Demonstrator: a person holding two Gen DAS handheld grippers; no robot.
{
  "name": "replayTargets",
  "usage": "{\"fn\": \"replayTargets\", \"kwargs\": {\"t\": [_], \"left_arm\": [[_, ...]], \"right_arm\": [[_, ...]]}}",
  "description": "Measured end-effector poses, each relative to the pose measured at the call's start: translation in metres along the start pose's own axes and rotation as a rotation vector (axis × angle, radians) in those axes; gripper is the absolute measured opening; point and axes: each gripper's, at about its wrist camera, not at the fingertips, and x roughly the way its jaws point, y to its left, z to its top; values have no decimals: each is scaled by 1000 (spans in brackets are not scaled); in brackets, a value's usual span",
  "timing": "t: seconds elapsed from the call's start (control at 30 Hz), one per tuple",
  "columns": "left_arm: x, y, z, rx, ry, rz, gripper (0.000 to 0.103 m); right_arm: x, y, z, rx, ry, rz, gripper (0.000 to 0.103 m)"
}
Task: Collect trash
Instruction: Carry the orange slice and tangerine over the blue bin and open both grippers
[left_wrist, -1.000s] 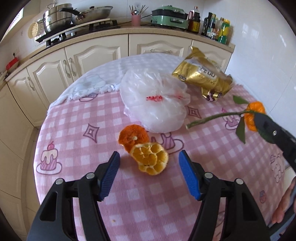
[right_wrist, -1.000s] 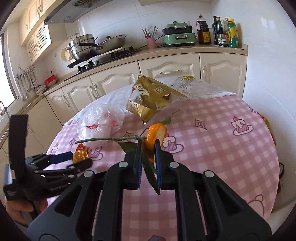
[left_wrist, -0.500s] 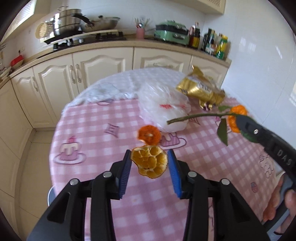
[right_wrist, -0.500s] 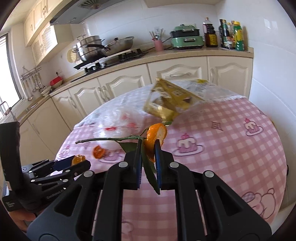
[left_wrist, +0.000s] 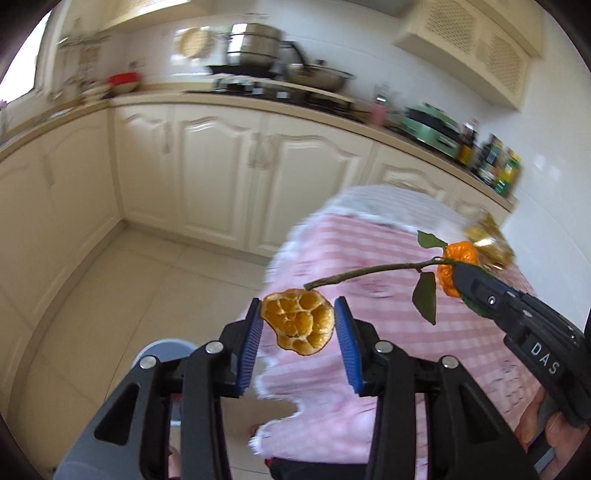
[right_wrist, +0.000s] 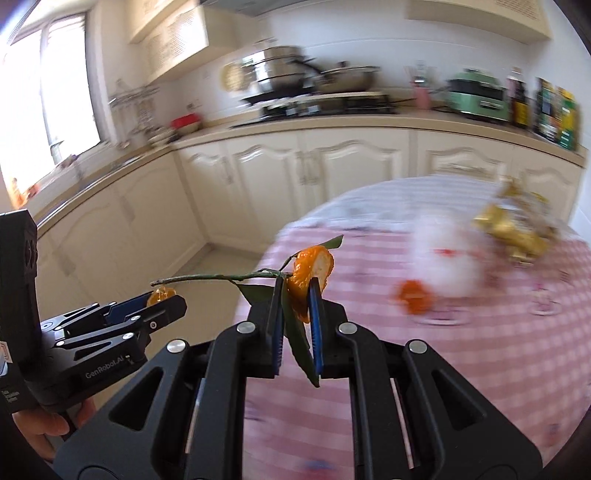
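Carry step. Left gripper (left_wrist: 298, 326) fingers pinching dried orange peel cup (left_wrist: 298, 320), held over floor beside pink checked surface (left_wrist: 424, 332). Right gripper (right_wrist: 296, 317) fingers pinching leafy twig with orange peel (right_wrist: 309, 271). Next: find bin, release both; orange scrap (right_wrist: 415, 301), white plastic bag (right_wrist: 445, 258), gold wrapper (right_wrist: 513, 232) remain.

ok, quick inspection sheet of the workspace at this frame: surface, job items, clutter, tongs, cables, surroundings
Surface: round table under pink checked cloth, blurred by motion.
Job's things: peel shell in left tongs; peel on leafy twig in right tongs; both lifted off the table near its edge.
Clutter: orange peel piece, white plastic bag, gold snack bag on the cloth.
Grippers: both tongs shut on their loads.
Cables: nothing seen.
Surroundings: cream cabinets, pots on stove, green cooker, bottles, grey round object on the floor, possibly a bin.
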Motion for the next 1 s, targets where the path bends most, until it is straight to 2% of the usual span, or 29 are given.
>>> {"fn": "replayTargets", "kwargs": {"t": [0.23,0.4,0.63,0.83,0.87,0.9,0.93,1.0], "left_arm": [[9,108,-27,-167,48,101,38],[45,164,-57,-256,137,154,38],[108,215,-84,-331,250,156,39],[149,244,-90,-372,271,134,40],[152,249,-93,-379,272,133,47],[157,254,-96,-391,275,136,58],[161,257,-100,-402,275,137,61],[167,265,-108,-428,284,124,62]], "right_arm": [[69,89,-18,-106,104,97,12],[137,126,-47,-135,234,129,13],[216,139,-89,-94,372,129,13],[266,134,-110,-17,449,136,13],[272,134,-114,-7,458,136,13],[277,134,-117,-1,467,136,13],[282,130,-118,5,475,137,13],[291,128,-122,10,495,138,13]]}}
